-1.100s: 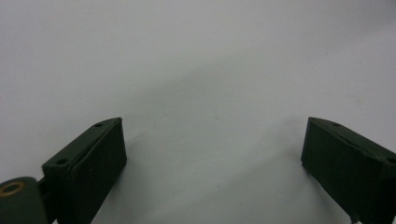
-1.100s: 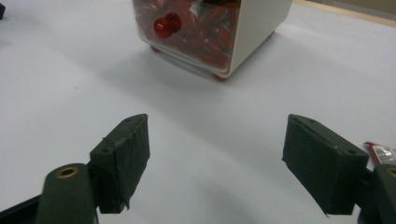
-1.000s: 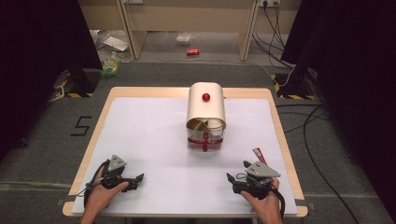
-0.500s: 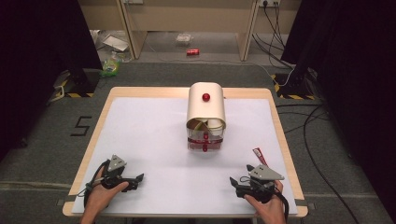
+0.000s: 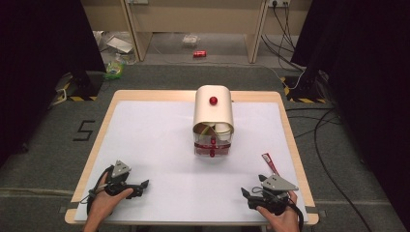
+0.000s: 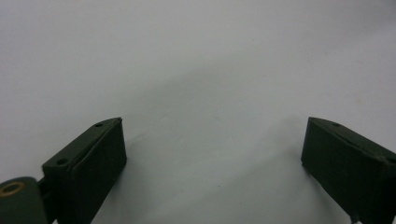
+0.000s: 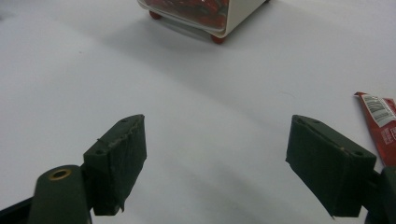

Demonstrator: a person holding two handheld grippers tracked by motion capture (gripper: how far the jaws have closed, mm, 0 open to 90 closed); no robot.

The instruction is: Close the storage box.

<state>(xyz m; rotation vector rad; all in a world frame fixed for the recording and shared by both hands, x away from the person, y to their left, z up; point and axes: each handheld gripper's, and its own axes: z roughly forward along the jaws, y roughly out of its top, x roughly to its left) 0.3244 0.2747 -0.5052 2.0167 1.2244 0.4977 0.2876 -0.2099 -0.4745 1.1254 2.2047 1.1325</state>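
A cream box with a rounded lid and a red knob stands at the middle of the white table, its clear front drawer holding red packets. The same box shows at the top of the right gripper view. A red sachet lies flat on the table near the right edge, and this sachet sits just right of my right jaw. My left gripper rests open at the front left, nothing between its pads. My right gripper rests open at the front right, empty.
Beyond the table is grey floor with a red can, litter and cables. Wooden furniture legs stand at the back. Black curtains flank both sides.
The right gripper has slid slightly toward the table's front edge. The left gripper has stayed put.
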